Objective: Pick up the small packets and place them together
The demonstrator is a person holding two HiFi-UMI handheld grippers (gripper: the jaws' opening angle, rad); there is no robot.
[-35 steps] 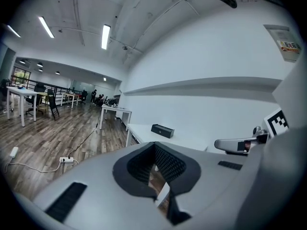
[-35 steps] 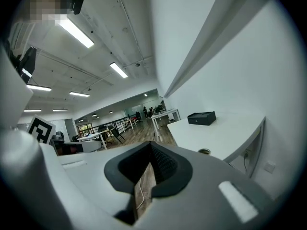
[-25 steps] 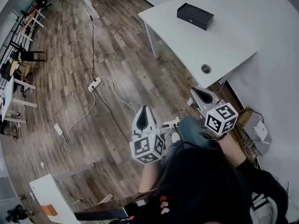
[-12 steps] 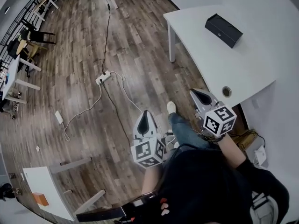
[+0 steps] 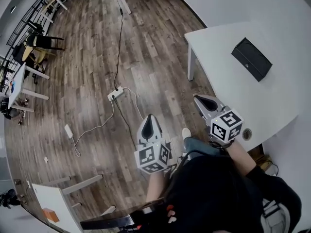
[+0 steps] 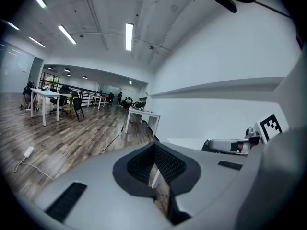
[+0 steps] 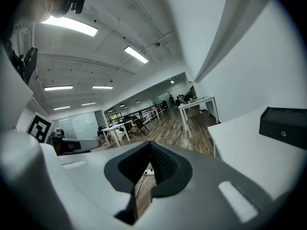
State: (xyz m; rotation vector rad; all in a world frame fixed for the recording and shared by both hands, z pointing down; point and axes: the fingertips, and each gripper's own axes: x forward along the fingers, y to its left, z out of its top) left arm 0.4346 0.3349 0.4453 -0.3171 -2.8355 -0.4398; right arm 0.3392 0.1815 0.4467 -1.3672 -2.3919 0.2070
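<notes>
The left gripper (image 5: 148, 118) and right gripper (image 5: 199, 100) are held side by side in front of the person, above the wood floor (image 5: 146, 47), both pointing away from the body. In the left gripper view the jaws of the left gripper (image 6: 154, 147) are together at the tips, and only a thin slit of floor shows lower down between them, with nothing in it. The right gripper (image 7: 149, 145) looks the same: its jaws are closed and empty. Each gripper has a cube with square markers at its back.

A white table (image 5: 228, 76) stands to the right, with its near corner just beyond the right gripper. On it lies a black box (image 5: 251, 58), flat and oblong with a small round fitting on one long side. The box also shows in the right gripper view (image 7: 283, 127). The packets cannot be made out in any view, so I cannot tell how they look or where they are.

A power strip (image 5: 115, 94) lies on the floor with cables trailing from it. Chairs (image 5: 39, 41) and other tables stand at the far left.
</notes>
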